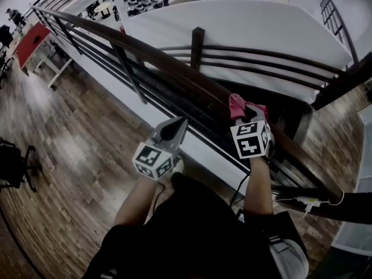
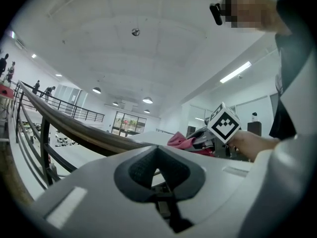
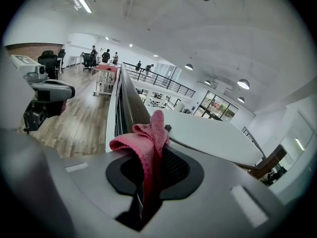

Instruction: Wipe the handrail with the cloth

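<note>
Head view: right gripper [image 1: 243,116] clamped on the pink cloth [image 1: 236,104], which lies over the top of the dark wooden handrail [image 1: 145,60]. The rail's long axis runs from 10 o'clock to 4 o'clock. The left gripper [image 1: 174,131] is at 9 o'clock of the right one, off the rail.

Left gripper view: jaws together, nothing between them, cloth [image 2: 179,142] at 2 o'clock.

Right gripper view: jaws pinch the cloth [image 3: 148,138], and the rail [image 3: 130,100] stretches away to 11 o'clock. The right gripper is nearer, so the wipe likely runs along that axis.
</note>
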`<state>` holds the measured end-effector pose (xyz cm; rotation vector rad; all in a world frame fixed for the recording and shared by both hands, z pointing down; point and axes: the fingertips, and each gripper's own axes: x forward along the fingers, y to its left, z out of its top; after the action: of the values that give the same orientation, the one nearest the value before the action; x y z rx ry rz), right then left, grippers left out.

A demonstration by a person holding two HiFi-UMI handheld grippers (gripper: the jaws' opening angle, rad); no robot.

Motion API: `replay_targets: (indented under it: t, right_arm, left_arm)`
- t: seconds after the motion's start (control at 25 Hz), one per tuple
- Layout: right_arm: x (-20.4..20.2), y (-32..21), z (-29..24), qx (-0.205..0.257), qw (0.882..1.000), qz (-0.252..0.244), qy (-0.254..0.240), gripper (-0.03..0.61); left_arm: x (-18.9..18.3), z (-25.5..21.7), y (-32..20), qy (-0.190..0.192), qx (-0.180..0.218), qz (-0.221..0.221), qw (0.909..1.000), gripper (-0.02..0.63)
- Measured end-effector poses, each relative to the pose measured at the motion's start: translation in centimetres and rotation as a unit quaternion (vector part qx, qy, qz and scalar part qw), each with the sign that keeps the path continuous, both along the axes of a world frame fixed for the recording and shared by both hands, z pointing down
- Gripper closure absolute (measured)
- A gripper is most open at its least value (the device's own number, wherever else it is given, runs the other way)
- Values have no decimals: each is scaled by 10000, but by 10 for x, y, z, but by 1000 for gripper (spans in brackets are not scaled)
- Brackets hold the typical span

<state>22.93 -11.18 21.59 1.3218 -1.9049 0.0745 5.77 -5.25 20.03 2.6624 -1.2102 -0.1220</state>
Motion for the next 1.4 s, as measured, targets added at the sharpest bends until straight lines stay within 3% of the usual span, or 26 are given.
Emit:
replay_targets:
  t: [0.72,0.96,1.4]
  right_arm:
    - [-75,-40,-2,-334,9990,-270,-136,526]
    - [-88,-49,-3,-594,9966,-432,-383,526]
    - [-114,-63,1,-480,9970,-600,-11,526]
  left_arm:
    - [-50,-4,-78,-88,-64,236,9997,614]
    - [-61,-4,-100,-79,-32,256,9996,614]
    - [-75,5,-124,83,-56,135,9999,614]
